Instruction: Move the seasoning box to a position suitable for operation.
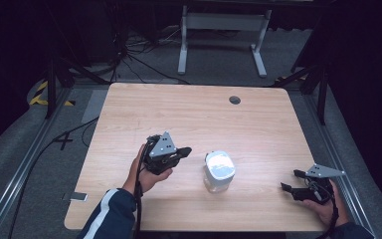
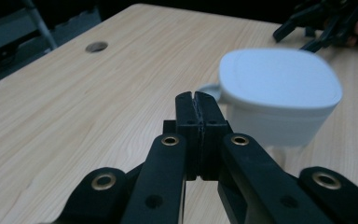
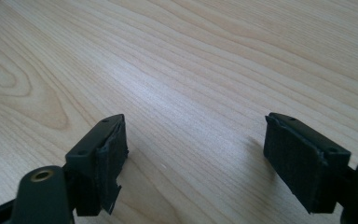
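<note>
A white lidded container [image 1: 219, 171] stands upright on the near half of a pale wooden table [image 1: 194, 114], roughly midway between the two hand-held grippers. Its rounded-square lid sits flat on top, and a small tab sticks out from the rim on the side facing the left gripper, as the left gripper view shows [image 2: 279, 95]; the body below the lid looks paler and partly see-through.

Just to the container's left, the left gripper [image 1: 185, 151] is held above the tabletop in the person's left hand [image 1: 146, 172], its tips pointing toward the container but apart from it. Its two black jaws are pressed together with nothing between them, the pads meeting along a thin seam in the left gripper view [image 2: 198, 112]. A grey three-cornered plate rides on top of it, and a dark sleeve with a white stripe [image 1: 107, 214] comes in from the bottom edge.

Well apart to the right, near the table's front right corner, the right gripper [image 1: 291, 180] sits low over the wood in the person's right hand [image 1: 326, 204]. Its jaws stand wide apart, with only bare wood grain between them in the right gripper view [image 3: 196, 154].

A round cable hole [image 1: 235, 100] marks the far side of the table. Beyond it, a white metal frame [image 1: 223, 35] stands on grey floor amid trailing cables.
</note>
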Available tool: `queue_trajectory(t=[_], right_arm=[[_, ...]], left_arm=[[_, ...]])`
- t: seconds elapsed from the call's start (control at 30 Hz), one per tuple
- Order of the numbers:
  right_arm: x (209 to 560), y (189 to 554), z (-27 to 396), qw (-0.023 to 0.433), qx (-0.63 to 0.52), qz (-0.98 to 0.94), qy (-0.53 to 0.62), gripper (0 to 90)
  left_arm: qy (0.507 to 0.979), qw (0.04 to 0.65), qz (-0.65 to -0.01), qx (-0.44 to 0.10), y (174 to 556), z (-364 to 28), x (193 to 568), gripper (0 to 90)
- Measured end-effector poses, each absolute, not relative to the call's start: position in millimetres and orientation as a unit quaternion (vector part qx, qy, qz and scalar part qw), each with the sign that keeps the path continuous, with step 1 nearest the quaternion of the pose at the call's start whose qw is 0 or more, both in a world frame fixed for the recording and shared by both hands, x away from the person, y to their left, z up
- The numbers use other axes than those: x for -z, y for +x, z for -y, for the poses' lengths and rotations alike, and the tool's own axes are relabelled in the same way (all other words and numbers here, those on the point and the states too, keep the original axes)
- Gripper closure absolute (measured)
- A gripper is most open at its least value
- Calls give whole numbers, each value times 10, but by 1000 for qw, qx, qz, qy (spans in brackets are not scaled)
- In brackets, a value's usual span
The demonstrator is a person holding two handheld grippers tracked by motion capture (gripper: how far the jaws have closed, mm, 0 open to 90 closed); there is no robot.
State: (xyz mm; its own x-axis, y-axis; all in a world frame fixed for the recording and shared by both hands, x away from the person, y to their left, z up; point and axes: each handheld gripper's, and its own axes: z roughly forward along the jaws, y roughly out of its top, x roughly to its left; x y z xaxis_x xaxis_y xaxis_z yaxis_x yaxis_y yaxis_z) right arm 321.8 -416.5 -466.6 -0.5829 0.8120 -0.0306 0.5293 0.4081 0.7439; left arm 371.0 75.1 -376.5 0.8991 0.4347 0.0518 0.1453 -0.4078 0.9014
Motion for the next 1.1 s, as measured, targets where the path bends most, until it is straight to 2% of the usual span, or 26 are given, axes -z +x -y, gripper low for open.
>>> queue_trajectory(t=[0.23, 0.43, 0.67, 1.1], right_arm=[[4668, 3216, 4163, 200, -357, -815, 412, 214], [4666, 3216, 4165, 199, -356, -815, 411, 213], [4666, 3216, 4165, 199, -356, -815, 411, 213], [4666, 3216, 4165, 199, -356, -815, 411, 214]], left_arm=[[830, 521, -152, -130, 3789, -470, 3710, 900], [843, 503, -140, -127, 3869, -293, 3761, 900], [845, 502, -154, -107, 3957, -203, 3854, 900], [847, 502, -136, -107, 3922, -111, 3845, 899]])
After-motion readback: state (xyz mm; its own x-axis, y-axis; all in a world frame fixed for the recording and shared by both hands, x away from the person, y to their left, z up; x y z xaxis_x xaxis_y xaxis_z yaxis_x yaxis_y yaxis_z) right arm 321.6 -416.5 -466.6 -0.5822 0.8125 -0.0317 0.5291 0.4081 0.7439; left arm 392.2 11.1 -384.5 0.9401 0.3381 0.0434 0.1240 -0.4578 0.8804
